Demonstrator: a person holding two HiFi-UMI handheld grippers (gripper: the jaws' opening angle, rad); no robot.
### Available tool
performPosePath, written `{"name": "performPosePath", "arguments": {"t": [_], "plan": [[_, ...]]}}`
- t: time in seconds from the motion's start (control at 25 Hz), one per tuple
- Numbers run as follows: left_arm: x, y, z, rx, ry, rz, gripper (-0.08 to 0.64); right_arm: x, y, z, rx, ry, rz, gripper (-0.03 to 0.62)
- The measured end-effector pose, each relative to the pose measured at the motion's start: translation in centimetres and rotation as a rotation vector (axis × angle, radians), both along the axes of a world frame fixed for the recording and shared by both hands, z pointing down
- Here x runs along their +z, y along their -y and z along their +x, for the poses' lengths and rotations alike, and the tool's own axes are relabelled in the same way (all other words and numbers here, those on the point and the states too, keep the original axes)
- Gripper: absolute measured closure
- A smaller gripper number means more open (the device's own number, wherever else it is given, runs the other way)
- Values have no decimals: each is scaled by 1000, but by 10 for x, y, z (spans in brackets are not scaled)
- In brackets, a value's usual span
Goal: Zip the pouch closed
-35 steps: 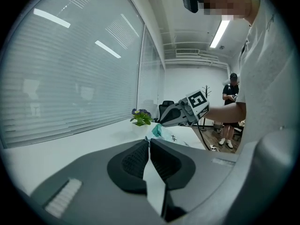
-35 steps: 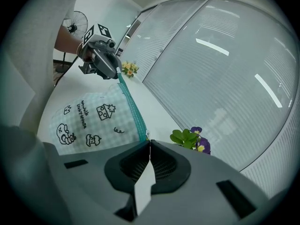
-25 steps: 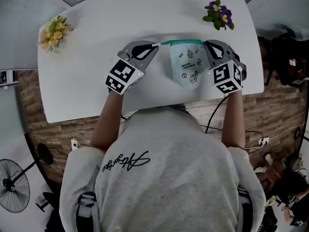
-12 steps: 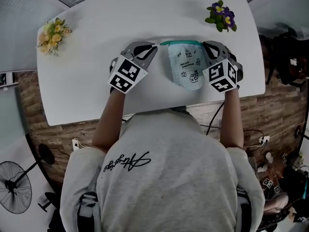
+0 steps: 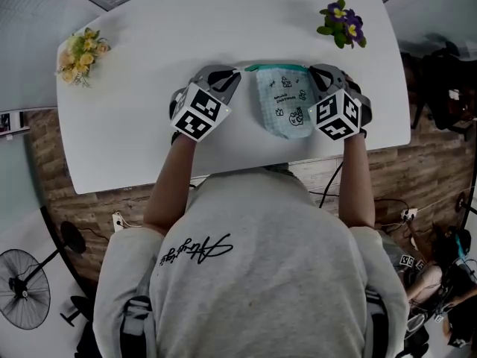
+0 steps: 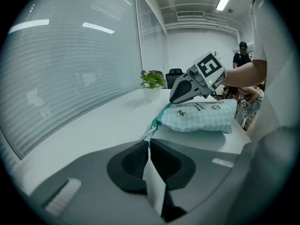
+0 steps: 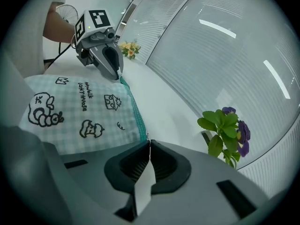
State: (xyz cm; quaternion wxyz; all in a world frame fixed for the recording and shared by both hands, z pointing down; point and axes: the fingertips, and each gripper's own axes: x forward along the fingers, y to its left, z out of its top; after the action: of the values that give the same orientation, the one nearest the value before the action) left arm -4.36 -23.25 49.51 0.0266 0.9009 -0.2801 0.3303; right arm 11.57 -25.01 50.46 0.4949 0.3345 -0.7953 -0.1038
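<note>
White table (image 5: pixel 134 125) under the head view, a yellow posy (image 5: pixel 80 51) at the far left corner and a purple potted flower (image 5: pixel 341 22) at the far right. The pouch (image 5: pixel 287 107), pale teal check with little doodles, sits between my two claws near my edge of the table. Its body sags toward me and appears to rest on the surface.

My left claw (image 5: pixel 238 71) is clenched on the pouch's left end. A pale tab (image 6: pixel 149 134) runs from the teal zip edge (image 7: pixel 135 109) straight into the closed tips. Whether that tab is the slider pull or just an end loop I cannot tell. My right claw (image 5: pixel 311 69) is clenched on the opposite corner, right where the zip edge ends.

I judge this to be the bracing step: both ends pinched and the zip line drawn straight between them. How much of the zip is already shut I can't make out.

Next, one claw has to anchor its end firmly. The other has to find the slider and draw it along the teeth in a straight line, keeping the fabric taut so nothing bunches or snags.
</note>
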Motion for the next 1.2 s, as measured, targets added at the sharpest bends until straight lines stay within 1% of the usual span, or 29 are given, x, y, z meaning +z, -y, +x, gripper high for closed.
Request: {"name": "performPosePath", "arguments": {"t": [0.4,0.64,0.76,0.88,0.96,1.04,1.2], "plan": [[14,-4,0,6,62,-4,543,9,-5,-2,-3,-15,-16,583],[20,-5,-1,4,95,2,533,11,-6,-2,26,-12,-17,583],[21,-4,-3,-4,93,8,502,12,-7,-2,43,-3,-17,578],[19,-3,-6,-24,87,21,467,11,-9,-2,66,24,-26,560],[18,-3,-7,-33,81,25,435,8,-10,-2,82,43,-19,537],[17,-5,-7,-37,67,24,412,4,-11,0,95,59,-10,520],[6,-11,-6,-63,20,36,398,-5,-17,0,104,86,8,492]]}}
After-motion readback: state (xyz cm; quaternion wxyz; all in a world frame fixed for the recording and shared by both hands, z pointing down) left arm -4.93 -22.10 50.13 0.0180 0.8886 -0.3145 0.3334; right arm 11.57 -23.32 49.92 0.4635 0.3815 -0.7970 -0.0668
